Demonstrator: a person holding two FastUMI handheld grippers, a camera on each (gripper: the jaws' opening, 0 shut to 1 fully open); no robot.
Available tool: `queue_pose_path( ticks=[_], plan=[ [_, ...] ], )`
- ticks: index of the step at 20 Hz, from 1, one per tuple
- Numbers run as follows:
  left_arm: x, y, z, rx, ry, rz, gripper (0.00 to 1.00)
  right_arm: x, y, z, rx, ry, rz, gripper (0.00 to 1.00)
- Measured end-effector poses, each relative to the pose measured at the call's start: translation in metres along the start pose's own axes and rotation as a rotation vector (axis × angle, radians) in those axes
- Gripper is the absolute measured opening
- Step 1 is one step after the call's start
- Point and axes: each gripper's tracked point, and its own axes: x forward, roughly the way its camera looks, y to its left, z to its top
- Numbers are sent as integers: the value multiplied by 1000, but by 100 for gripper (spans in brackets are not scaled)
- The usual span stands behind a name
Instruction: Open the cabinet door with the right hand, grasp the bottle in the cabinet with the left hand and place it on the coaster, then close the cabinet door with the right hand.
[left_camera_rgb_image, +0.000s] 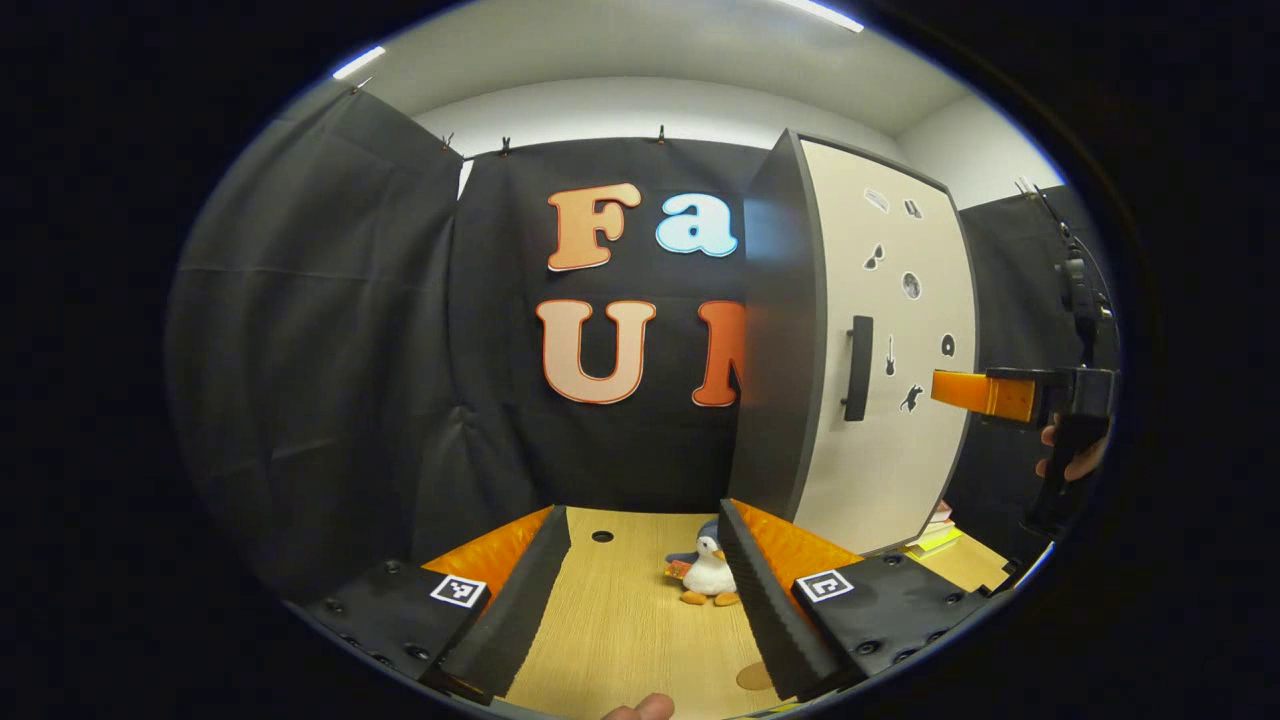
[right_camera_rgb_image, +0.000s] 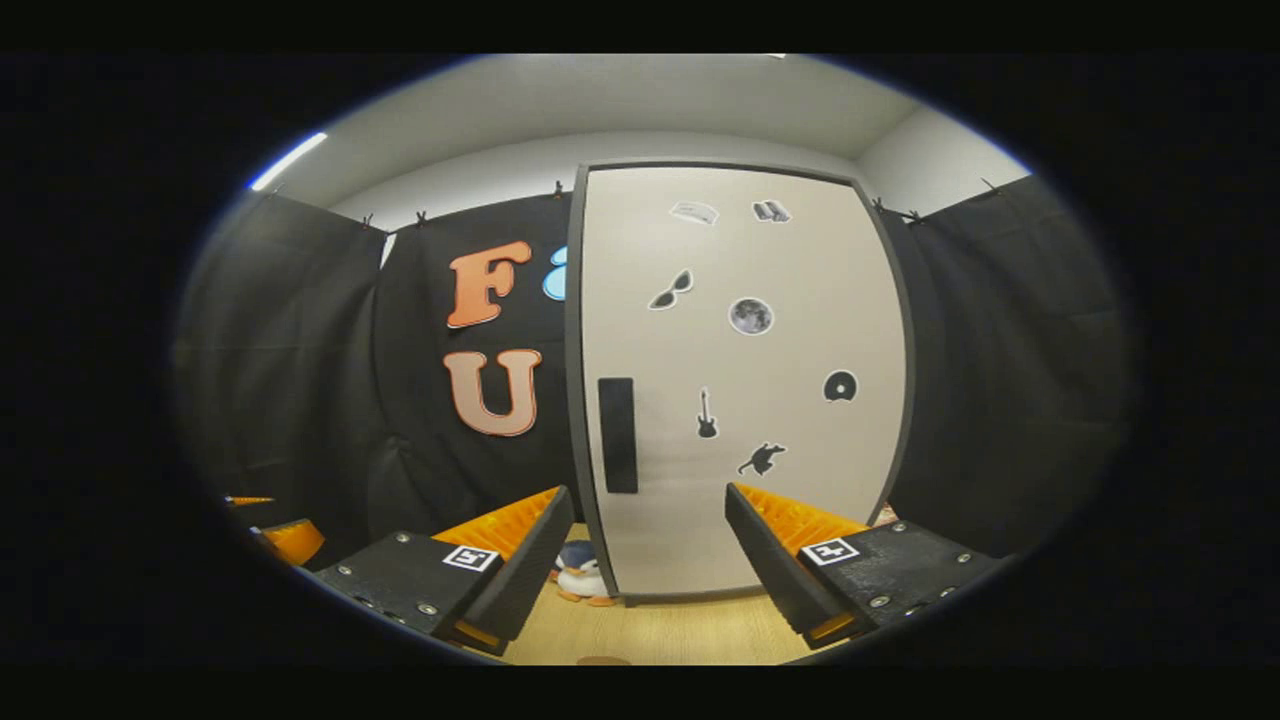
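place: looks like a staged recording booth, not a real home | walls: black cloth clipped up all round, plain white room wall above | furniture: one lone cabinet with stickers on its door, sitting on a wooden tabletop | props: little penguin plushie

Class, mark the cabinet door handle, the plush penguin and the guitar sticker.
cabinet door handle (right_camera_rgb_image: 617, 435), right gripper view, middle of the dark bar.
plush penguin (left_camera_rgb_image: 709, 573), left gripper view, its white belly.
guitar sticker (right_camera_rgb_image: 706, 414), right gripper view, its body.

Plush penguin left of cabinet
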Motion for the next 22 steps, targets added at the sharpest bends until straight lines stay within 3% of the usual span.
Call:
queue_pose_path(
  ticks=[7, 18, 22],
  plan=[
    [23, 34, -17, -5, 44, 34, 97, 66, 18, 4, -17, -2, 7, 94],
    [49, 86, -38, -21, 92, 84, 97, 133, 21, -6, -20, 15, -46, 93],
    [49, 97, -43, -26, 108, 103, 97, 138, 13, -6, -30, 7, -74, 65]
  ],
)
